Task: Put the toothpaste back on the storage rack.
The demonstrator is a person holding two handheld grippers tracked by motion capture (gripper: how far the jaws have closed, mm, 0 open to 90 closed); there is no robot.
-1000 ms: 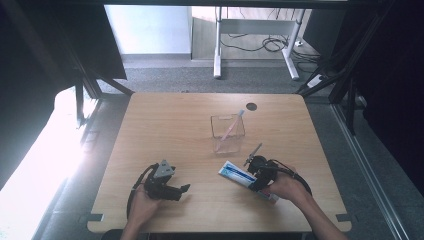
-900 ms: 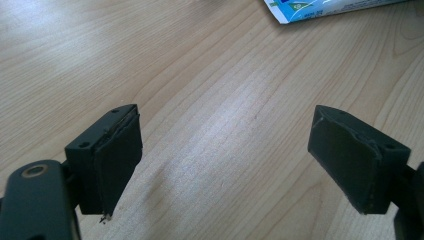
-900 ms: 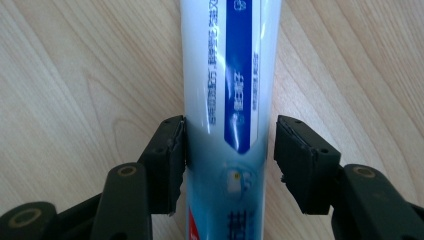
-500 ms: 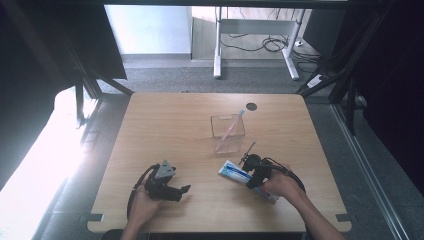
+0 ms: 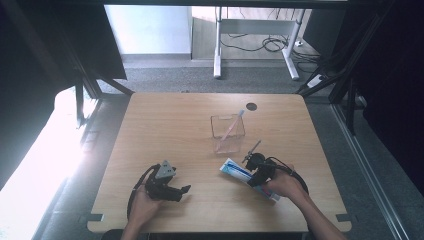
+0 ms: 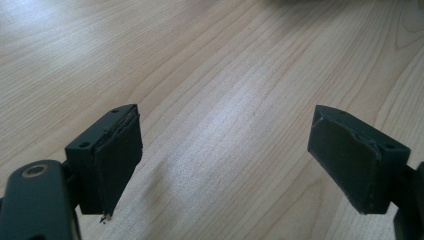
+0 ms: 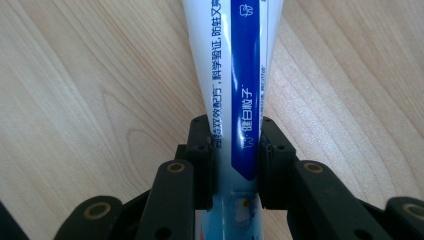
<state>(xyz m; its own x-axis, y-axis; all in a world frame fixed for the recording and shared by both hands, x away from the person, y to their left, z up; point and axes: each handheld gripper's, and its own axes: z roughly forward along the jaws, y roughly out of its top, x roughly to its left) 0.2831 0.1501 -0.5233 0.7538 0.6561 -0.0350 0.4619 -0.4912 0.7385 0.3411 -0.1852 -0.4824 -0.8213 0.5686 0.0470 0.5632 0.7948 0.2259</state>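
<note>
Now | toothpaste tube (image 7: pixel 235 75) is clamped by right gripper (image 7: pixel 235 165), jaws having just been closing | long axis is laid along jaws (clear box (image 5: pixel 228 132) beyond) | left gripper (image 6: pixel 225 155) is held agape, idle

Pale wooden table top (image 6: pixel 240 75): visible grain, smooth, faint satin sheen. White-and-blue plastic toothpaste tube (image 7: pixel 235 75): glossy, printed. Black plastic right gripper (image 7: pixel 235 165): matt, brass-coloured rivets. Black left gripper (image 6: pixel 225 160): matt, pads (image 6: pixel 117 160) rubbery, slightly frayed. Clear square plastic box (image 5: pixel 227 132): transparent, shiny.
</note>
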